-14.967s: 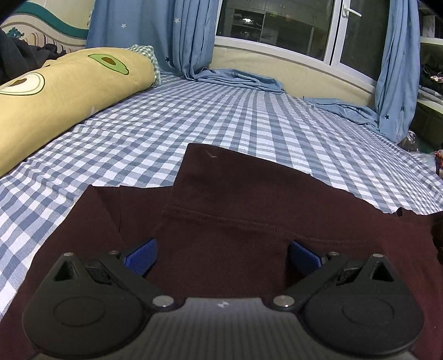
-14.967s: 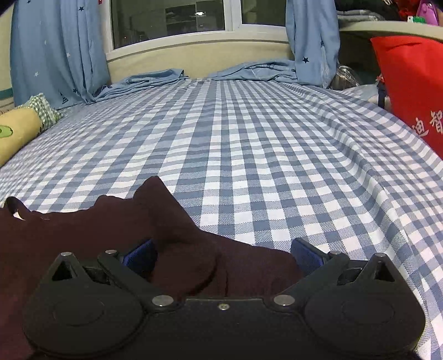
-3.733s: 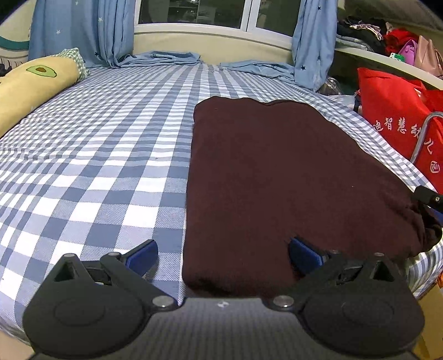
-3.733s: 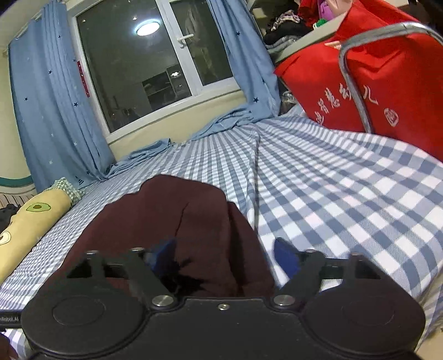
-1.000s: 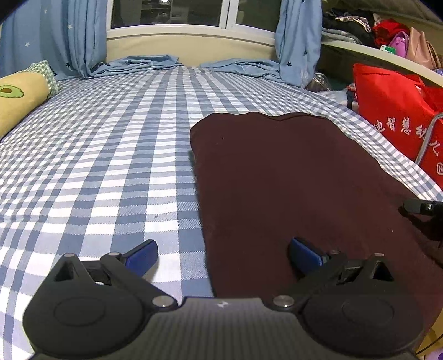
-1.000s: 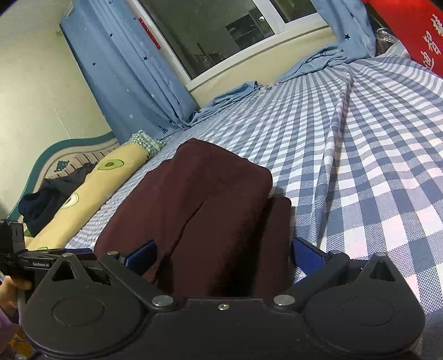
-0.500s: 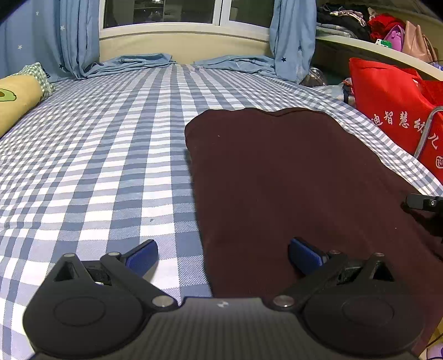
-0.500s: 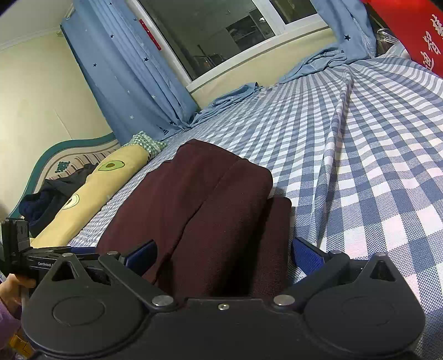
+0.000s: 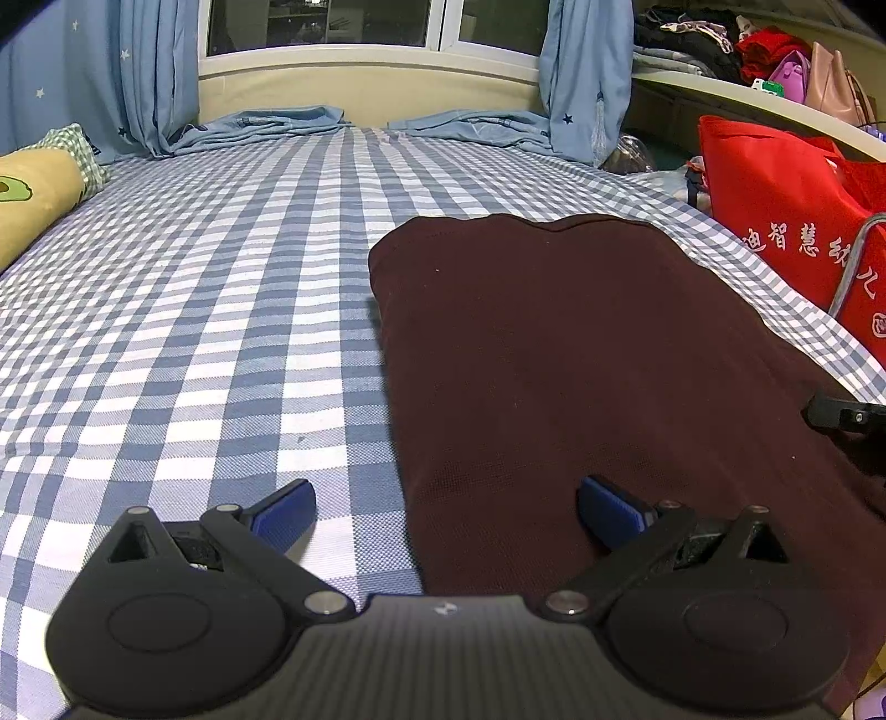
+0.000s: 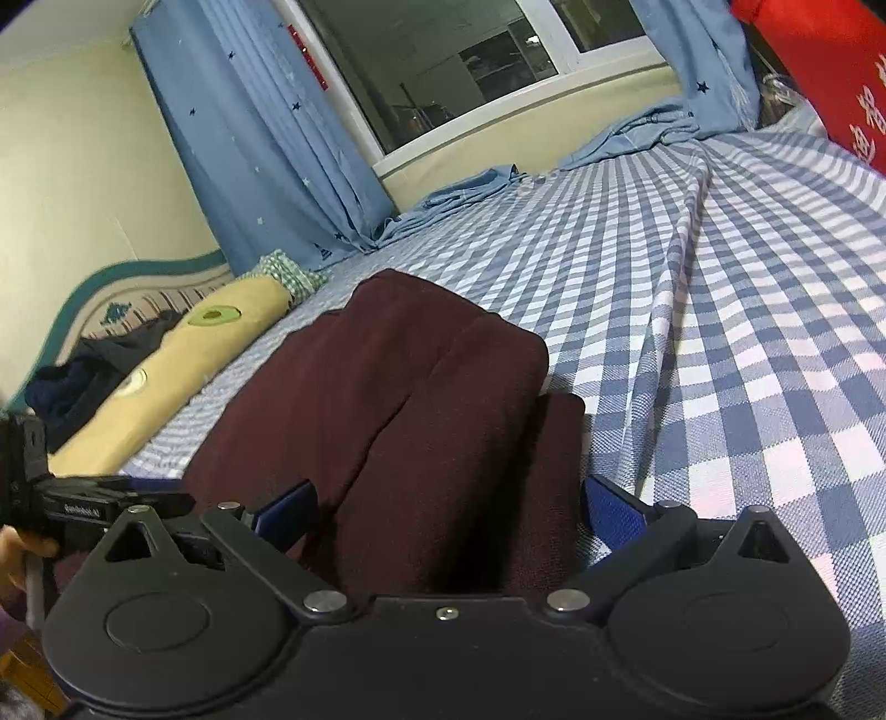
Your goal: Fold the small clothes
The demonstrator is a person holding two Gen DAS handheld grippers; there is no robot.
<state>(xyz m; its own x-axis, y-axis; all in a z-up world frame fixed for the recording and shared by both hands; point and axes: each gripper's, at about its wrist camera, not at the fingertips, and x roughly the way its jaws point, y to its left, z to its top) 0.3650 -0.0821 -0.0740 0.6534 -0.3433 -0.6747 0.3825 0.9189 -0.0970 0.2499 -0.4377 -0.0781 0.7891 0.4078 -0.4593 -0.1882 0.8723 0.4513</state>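
The maroon garment (image 9: 581,354) was matt knit cloth with a fine pique texture. The checked bedsheet (image 9: 194,310) looked woven and matt. The left gripper (image 9: 446,512) was matt black plastic with bright metal pins.

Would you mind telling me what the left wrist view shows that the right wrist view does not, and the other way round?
Only the left wrist view shows the maroon garment lying as one flat panel, the shelf of bags, and the open left gripper straddling the garment's left edge. Only the right wrist view shows the headboard, the dark clothes pile, and garment folds bunched between the open right gripper's fingers. Both show the checked bedsheet, the avocado pillow, the red bag, blue curtains and the window.
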